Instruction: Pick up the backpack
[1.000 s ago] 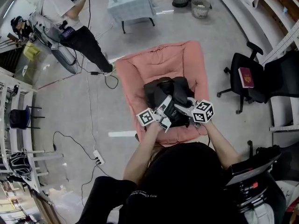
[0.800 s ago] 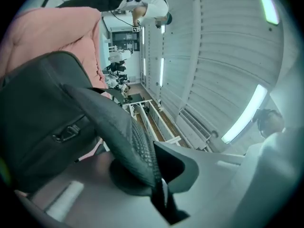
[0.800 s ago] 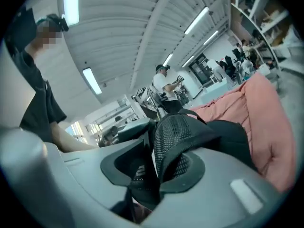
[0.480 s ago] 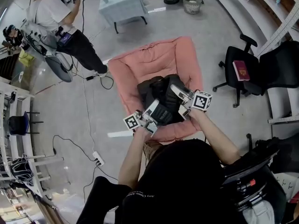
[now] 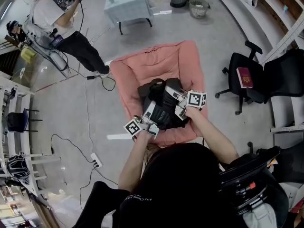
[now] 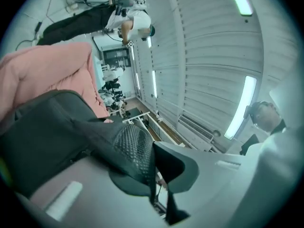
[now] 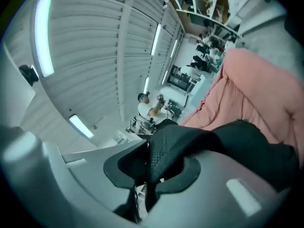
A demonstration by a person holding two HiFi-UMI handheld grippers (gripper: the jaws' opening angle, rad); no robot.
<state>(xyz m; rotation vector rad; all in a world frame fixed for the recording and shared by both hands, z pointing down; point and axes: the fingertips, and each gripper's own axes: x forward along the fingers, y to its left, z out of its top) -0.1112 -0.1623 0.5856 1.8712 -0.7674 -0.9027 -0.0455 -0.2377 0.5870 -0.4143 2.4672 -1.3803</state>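
A black backpack [image 5: 159, 101] lies on a big pink cushion [image 5: 152, 65] on the grey floor, right in front of the person holding the two grippers. The left gripper [image 5: 152, 108] comes in from the near left side of the bag. In the left gripper view its jaws are pressed together on a black mesh strap [image 6: 133, 148] of the backpack, and the fabric bunches where they meet. The right gripper [image 5: 176, 99] reaches in from the near right side with its marker cube [image 5: 195, 99] just beside the bag. In the right gripper view its jaws are closing, with another mesh strap [image 7: 166, 148] caught and squeezed between them (the mesh bulges out over the lower jaw). The bag's body rests against the pink cushion in both gripper views.

Off to the right stands a black office chair [image 5: 251, 80] with a red book [image 5: 243, 76] on its seat. At the top left another person [image 5: 61, 27] stands by some equipment, and a small table with a pale cloth [image 5: 128, 4] sits beyond the cushion. A power strip [image 5: 96, 159] lies on the floor to the left
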